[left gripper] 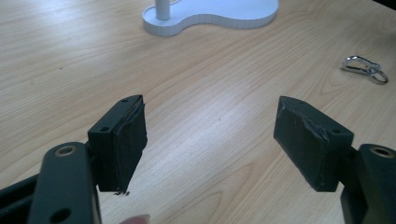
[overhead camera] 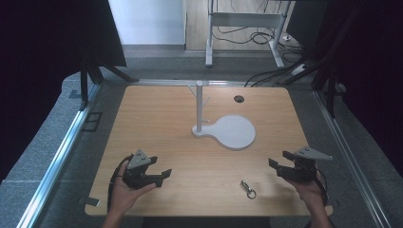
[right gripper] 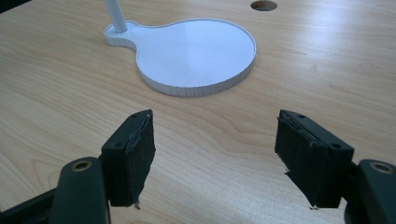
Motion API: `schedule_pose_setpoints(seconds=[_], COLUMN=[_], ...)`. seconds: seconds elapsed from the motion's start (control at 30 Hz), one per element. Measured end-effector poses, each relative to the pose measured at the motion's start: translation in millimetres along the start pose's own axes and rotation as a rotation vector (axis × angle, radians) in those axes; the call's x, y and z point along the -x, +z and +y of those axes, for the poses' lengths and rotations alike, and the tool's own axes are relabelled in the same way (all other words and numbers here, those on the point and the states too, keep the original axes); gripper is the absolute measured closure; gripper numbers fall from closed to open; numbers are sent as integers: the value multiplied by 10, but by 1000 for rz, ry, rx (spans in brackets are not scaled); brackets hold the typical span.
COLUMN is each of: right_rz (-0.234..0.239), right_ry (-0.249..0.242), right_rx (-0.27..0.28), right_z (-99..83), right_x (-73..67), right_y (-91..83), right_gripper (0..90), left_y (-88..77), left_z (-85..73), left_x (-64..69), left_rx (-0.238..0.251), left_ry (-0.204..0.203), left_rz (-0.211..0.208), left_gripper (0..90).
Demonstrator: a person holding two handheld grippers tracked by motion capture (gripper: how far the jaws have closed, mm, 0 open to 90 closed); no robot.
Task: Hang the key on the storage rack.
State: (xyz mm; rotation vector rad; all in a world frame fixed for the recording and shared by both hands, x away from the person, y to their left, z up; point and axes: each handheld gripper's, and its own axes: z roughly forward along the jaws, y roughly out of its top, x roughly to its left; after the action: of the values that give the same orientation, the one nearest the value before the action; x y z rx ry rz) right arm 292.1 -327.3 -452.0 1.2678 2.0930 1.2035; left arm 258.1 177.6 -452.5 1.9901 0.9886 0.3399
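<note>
Grey carpet (overhead camera: 43, 142), black curtains (overhead camera: 43, 38)

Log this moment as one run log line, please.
left gripper: open, empty | right gripper: open, empty | key clip: on table, between grippers, untouched | white stand: mid-table, bare

Light wood-grain table (overhead camera: 157, 123), white stand (overhead camera: 228, 130), silver metal clip (overhead camera: 248, 189), black hand-held gripper pads (left gripper: 122, 147)

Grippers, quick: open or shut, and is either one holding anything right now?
Left gripper: open, holding nothing, jaws wide apart above bare table.
Right gripper: open, holding nothing, jaws wide apart.
</note>
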Motion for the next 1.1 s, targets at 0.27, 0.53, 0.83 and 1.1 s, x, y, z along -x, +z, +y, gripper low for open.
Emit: schedule_pose_setpoints(seconds=[0.27,0.53,0.83,1.1], right_rz=[8,4,41,64], right_ry=[-20,-12,-22,-55], right_rx=[-24,-24,-28,-40], right_z=[-14,-14,7,92], right_x=[-63,-68,-63,-176], right_y=[-116,-206,-199,-347], right_gripper=[314,338,381,392], left_y=[38,6,-50,-70], left_z=[37,36,21,31], left_x=[75,39,79,129], left_rx=[-6,4,17,19], left_ry=[30,29,26,43], left_rz=[-18,-35,-15,-20], left_gripper=[262,265,266,265])
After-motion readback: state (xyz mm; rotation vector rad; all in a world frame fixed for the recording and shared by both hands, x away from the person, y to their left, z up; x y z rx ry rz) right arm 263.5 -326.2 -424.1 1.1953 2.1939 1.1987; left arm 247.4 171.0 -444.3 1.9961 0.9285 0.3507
